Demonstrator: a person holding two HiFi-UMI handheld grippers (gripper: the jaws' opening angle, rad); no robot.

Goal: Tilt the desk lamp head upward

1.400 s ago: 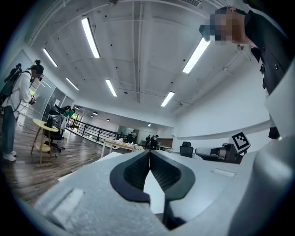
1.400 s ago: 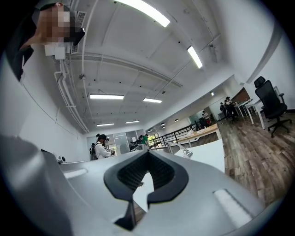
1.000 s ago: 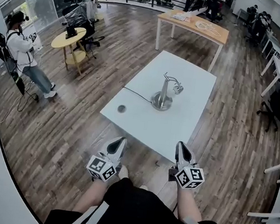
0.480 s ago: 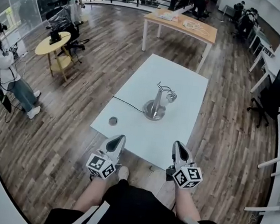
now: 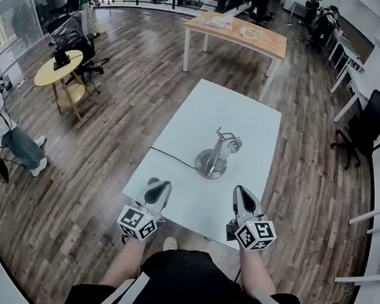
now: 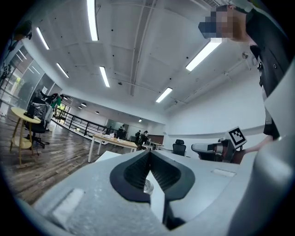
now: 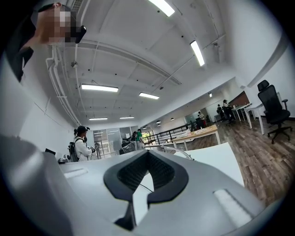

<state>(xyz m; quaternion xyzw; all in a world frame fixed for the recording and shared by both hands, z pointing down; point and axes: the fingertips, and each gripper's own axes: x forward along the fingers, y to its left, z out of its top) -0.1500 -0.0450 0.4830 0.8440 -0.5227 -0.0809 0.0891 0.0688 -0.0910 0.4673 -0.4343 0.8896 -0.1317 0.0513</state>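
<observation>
A silver metal desk lamp with a round foot stands near the middle of the white flat counter. Its small head points to the right. A thin black cord runs from the foot to the left edge. The left tongs and the right tongs hover at the near edge, one on each side, apart from the lamp. Both tongs are squeezed closed with nothing in them.
</observation>
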